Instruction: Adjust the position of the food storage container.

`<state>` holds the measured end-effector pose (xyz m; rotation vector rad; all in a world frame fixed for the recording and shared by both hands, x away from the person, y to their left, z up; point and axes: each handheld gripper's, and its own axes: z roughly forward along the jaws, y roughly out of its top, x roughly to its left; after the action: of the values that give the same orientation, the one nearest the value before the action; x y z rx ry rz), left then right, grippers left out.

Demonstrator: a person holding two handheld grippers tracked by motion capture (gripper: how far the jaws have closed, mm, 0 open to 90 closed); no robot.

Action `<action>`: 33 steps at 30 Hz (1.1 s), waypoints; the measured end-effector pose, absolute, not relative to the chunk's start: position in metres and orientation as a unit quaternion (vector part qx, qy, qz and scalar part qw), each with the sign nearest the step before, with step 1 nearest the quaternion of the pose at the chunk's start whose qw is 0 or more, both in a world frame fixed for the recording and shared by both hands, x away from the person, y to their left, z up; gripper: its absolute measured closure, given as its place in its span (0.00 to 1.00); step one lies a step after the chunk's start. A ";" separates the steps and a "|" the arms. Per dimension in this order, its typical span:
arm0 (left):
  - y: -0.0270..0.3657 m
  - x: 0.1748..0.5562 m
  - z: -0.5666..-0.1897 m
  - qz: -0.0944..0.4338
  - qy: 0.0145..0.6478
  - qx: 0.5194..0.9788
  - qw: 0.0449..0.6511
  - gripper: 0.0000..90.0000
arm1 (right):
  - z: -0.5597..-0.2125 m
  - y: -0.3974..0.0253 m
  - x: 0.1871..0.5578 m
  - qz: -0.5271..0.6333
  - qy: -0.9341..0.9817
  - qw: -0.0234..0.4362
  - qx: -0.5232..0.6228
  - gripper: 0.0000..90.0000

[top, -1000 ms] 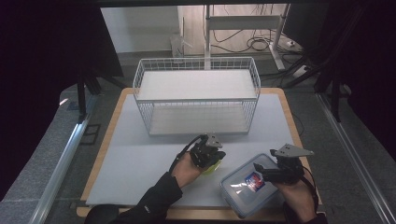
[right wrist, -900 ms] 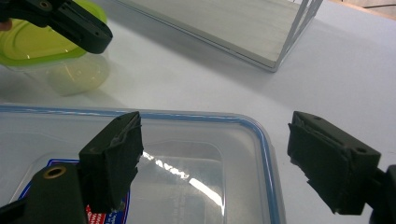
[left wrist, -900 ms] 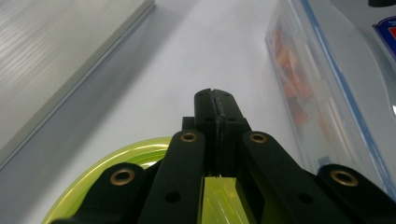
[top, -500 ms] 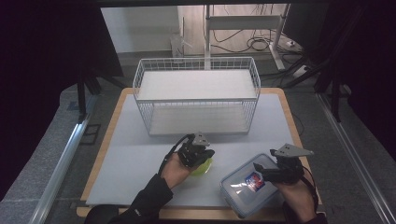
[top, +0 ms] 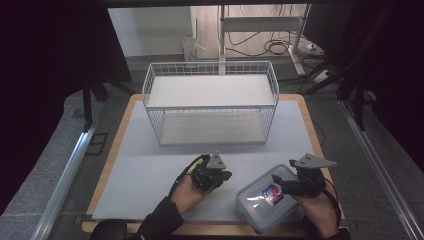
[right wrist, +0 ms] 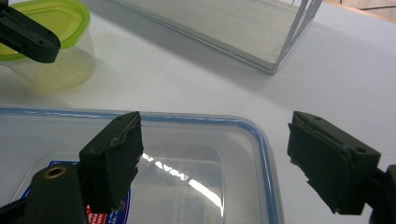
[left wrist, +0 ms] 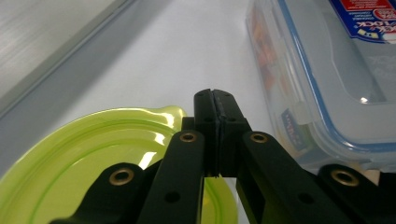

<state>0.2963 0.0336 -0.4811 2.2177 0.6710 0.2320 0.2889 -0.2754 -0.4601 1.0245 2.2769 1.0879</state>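
- Table [top: 150, 165]: white mat on a wood-edged top.
- Wire basket [top: 210, 102] at 12 o'clock.
- Green tub [right wrist: 51, 44] near 6 o'clock.
- Clear box [top: 265, 205] at 5 o'clock, just beside the tub.

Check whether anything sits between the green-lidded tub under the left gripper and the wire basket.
Nothing visible blocks that path. The green-lidded tub sits under the left gripper, and only bare white mat lies between it and the wire basket. The clear lidded box is off to the side, under the right gripper.

In the high view, the green-lidded tub [left wrist: 93, 158] was hidden beneath the left gripper [top: 211, 175]; the clear box [top: 267, 202] was cut off at the lower edge.
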 end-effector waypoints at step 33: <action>0.112 0.299 -0.484 0.125 0.343 0.850 0.380 1.00 | -0.460 -0.277 0.289 0.393 0.815 0.210 0.371 0.20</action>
<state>0.2985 0.1119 -0.4839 2.1704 0.8759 0.3188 0.2888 -0.2767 -0.4598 1.0309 2.2672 1.0920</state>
